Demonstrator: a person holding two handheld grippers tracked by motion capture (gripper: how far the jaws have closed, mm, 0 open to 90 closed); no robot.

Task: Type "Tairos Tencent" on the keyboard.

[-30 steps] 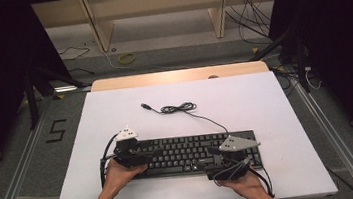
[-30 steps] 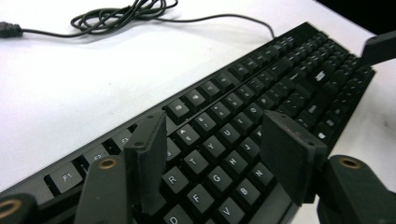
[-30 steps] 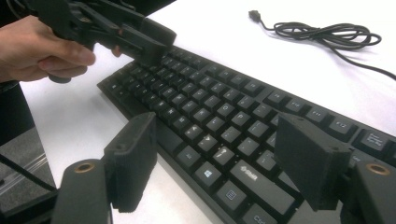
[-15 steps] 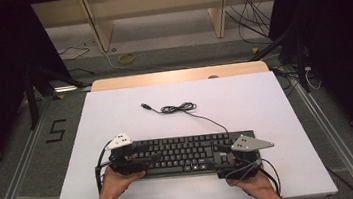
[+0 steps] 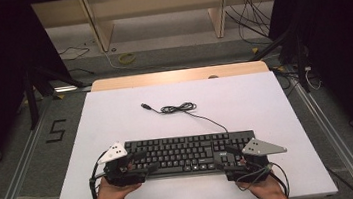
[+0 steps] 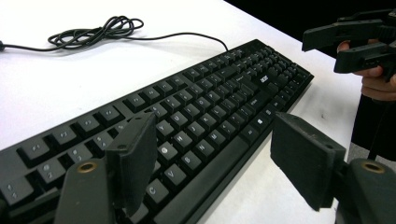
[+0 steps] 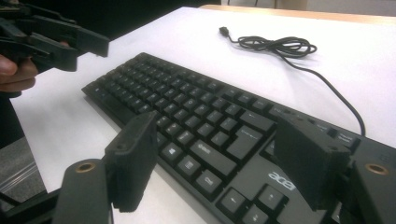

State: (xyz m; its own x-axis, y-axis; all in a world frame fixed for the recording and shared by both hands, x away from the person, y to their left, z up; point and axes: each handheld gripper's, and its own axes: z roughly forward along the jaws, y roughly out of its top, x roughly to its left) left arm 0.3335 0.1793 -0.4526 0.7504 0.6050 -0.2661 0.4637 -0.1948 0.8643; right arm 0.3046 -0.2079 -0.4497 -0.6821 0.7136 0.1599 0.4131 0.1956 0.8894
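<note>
A: Keyboard [image 5: 188, 153] is showing black all over, keys carrying small pale legends and a white logo near one end. Its cable [image 5: 179, 108] is showing black too.

B: Desk [image 5: 116, 116] is reading plain white, no pattern; a light wood strip [image 5: 179, 75] is running along its far edge.

A: Left tool [image 5: 139, 162] and right tool [image 5: 231, 156] are both looking black, each wearing a pale grey plate dotted with dark spots.

B: Floor [image 5: 30, 156] is showing grey, with a black "5" [image 5: 57, 130] marked on it.

Counted on the table [image 5: 116, 121]: one black keyboard [image 5: 185, 154], one coiled cable [image 5: 178, 108] with one plug, two grippers, left [image 5: 139, 163] and right [image 5: 231, 158].
</note>
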